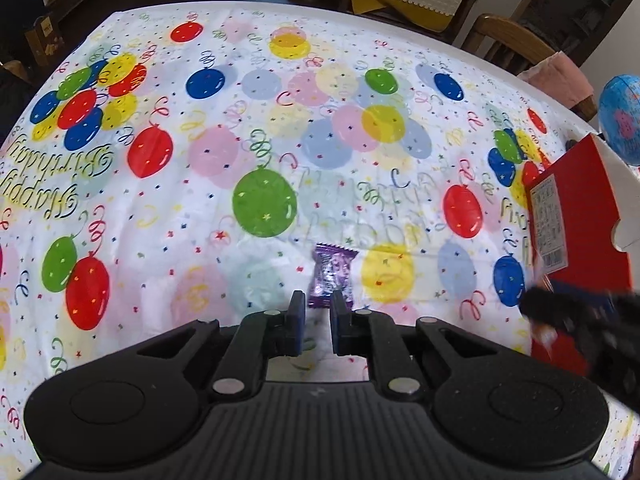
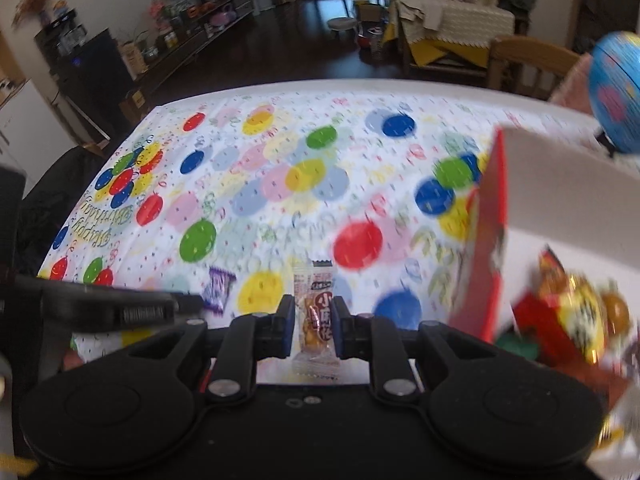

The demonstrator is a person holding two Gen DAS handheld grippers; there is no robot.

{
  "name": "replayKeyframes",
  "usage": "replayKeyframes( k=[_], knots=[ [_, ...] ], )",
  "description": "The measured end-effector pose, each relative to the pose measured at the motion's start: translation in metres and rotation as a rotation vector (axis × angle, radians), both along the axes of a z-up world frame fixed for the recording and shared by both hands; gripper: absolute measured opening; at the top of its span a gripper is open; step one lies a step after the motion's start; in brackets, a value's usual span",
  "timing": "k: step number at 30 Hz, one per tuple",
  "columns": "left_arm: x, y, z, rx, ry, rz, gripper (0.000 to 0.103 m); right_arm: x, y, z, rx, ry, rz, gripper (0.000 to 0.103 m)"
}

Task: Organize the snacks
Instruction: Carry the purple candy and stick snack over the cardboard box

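A purple snack packet point(image 1: 332, 276) has its near end between the blue pads of my left gripper point(image 1: 318, 300), which is shut on it just above the balloon tablecloth point(image 1: 248, 92). In the right wrist view the same packet point(image 2: 218, 288) hangs at the tip of the left gripper point(image 2: 188, 304). My right gripper point(image 2: 312, 304) is shut on a clear packet with a red label point(image 2: 314, 312), held upright. A red box point(image 2: 484, 240) with a white inside stands to its right and holds several wrapped snacks point(image 2: 576, 312). The right gripper point(image 1: 560, 316) shows as a dark blur by the red box point(image 1: 584, 216).
A blue globe point(image 2: 616, 96) stands beyond the box at the table's far right corner. A wooden chair point(image 2: 528, 64) sits behind the far edge. The tablecloth stretches left and ahead with nothing else standing on it. Furniture lines the dark floor beyond.
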State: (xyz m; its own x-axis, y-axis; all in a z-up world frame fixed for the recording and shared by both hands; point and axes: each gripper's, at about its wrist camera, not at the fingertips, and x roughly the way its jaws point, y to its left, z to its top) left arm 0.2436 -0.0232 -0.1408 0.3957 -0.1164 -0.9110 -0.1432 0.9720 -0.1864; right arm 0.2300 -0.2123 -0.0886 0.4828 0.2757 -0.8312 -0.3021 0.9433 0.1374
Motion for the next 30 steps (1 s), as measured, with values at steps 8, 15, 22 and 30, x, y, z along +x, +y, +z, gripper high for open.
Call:
replayKeyframes(
  k=[8,15,22,30],
  knots=[
    [0.011,-0.01,0.0,0.006,0.009,-0.012,0.057,-0.033,-0.012,0.004,0.044,-0.03,-0.048,0.017],
    [0.026,-0.018,-0.006,0.037,0.018,-0.006,0.062,-0.037,-0.017,0.013,0.051,-0.059,-0.065,0.017],
    [0.029,-0.027,-0.012,0.059,0.02,-0.011,0.042,-0.042,-0.014,0.02,0.047,-0.083,-0.05,0.017],
    [0.029,-0.019,-0.011,0.077,0.025,0.034,0.021,-0.046,-0.016,0.018,0.043,-0.075,-0.053,0.017]
  ],
)
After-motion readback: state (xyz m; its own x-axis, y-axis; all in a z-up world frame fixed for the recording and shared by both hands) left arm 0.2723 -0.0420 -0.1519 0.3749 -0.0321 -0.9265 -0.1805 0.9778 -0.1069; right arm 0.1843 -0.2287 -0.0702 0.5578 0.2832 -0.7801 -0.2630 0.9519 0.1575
